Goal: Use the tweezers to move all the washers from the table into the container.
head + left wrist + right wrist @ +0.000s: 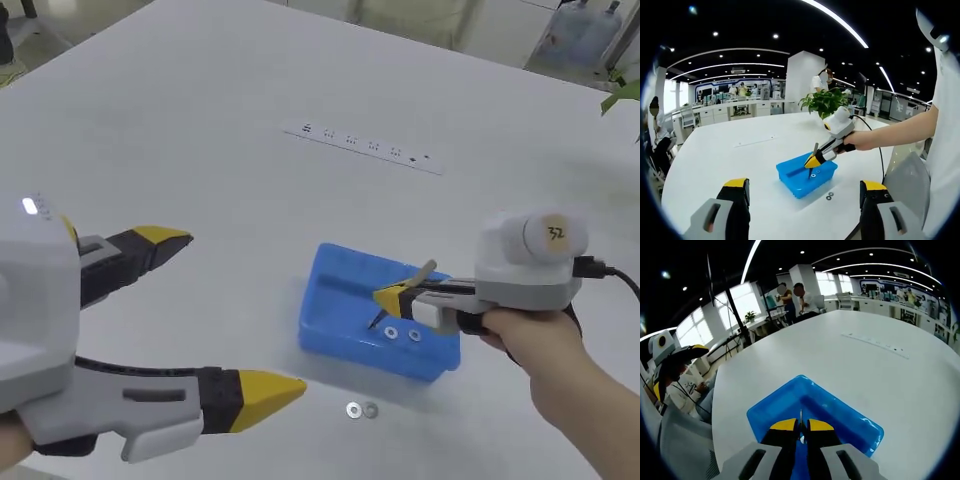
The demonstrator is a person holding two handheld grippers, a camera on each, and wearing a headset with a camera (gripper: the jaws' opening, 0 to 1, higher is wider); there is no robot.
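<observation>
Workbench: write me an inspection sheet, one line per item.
Surface: white table, no spills seen.
Job's things: blue container holds two washers; two more washers lie on the table in front of it; tweezers point down into the container.
Clutter: white power strip beyond the container.
Grippers: right gripper shut on the tweezers; left gripper open, holding nothing.
Cables: black cable off the right gripper.
Surroundings: open office, potted plant, people at the back.

Tweezers (801, 416) mostly hidden by right hand-held gripper (801, 428)
</observation>
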